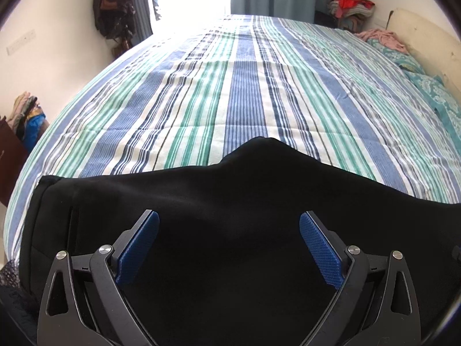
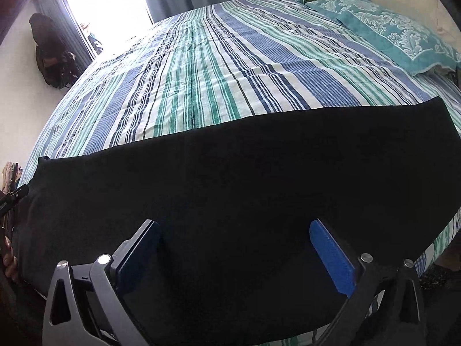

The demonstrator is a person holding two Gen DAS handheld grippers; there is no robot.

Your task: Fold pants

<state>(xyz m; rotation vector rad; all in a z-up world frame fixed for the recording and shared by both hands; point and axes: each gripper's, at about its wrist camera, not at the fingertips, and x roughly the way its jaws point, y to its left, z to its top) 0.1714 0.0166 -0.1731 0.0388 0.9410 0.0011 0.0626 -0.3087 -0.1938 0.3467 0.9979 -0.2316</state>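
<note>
Black pants (image 1: 230, 201) lie spread across the near edge of the bed (image 1: 245, 86), on its striped sheet. Left hand-held gripper (image 1: 229, 248) and right hand-held gripper (image 2: 234, 259) both hover over the fabric, fingers spread, pinching nothing.

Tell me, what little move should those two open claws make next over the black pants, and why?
Probably lower both and close them on the near edge of the black pants. The left gripper and right gripper both stand wide open above the cloth, holding nothing, and the pants lie spread across the striped bed, so a fold likely cannot start until the fabric is pinched.
</note>
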